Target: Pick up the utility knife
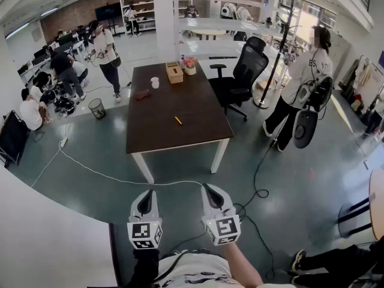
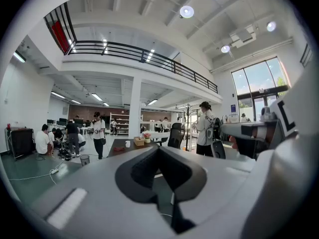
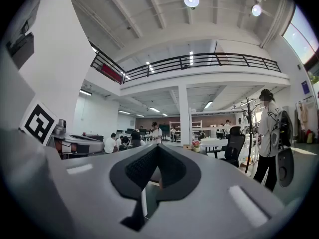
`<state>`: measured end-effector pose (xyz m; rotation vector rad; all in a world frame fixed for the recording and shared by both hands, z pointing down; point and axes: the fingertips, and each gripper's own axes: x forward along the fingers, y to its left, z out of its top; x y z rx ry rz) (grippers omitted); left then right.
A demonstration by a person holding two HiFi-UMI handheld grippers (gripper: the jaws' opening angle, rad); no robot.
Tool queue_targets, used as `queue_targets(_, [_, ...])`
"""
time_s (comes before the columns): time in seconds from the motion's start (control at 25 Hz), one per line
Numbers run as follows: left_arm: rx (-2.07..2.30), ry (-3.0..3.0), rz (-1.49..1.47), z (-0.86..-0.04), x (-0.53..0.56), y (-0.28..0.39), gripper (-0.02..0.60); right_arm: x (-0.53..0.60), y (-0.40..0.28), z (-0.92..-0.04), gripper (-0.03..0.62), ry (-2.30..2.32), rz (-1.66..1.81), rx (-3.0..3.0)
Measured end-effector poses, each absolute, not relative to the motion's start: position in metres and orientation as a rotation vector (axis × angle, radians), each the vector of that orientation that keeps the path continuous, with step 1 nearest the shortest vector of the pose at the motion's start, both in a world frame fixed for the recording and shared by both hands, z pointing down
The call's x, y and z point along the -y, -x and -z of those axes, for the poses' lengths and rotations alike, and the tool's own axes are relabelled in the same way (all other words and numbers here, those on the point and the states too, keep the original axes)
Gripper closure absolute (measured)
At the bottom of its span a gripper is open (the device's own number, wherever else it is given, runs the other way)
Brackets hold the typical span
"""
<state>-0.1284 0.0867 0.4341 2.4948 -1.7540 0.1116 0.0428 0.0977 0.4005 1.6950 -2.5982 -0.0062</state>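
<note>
Your utility knife (image 1: 178, 120) is a slim yellow sliver lying slantwise on the dark brown table (image 1: 198, 110), at 12 o'clock from your grippers and well apart from them. Your left gripper (image 1: 144, 201) and right gripper (image 1: 212, 194) both have their jaws pressed together, holding nothing.

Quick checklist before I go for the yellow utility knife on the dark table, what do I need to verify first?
1. Small yellow utility knife in sight on the dark brown wooden table: ok.
2. Knife lies apart from the other things there: ok.
3. Knife within reach: not ok, the table stands well ahead across the floor.
4. Left gripper open: not ok, shut and empty.
5. Right gripper open: not ok, shut and empty.
6. Path: not ok, a white cable crosses it.
</note>
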Motion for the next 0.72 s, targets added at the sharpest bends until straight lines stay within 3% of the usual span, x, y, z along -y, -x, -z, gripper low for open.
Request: queue_targets(0.72, [1.733, -2.513, -0.116, -0.433, -0.079, 0.109, 0.581, -0.096, -0.053, -0.401, 0.592, -1.665, -0.024, 2.648])
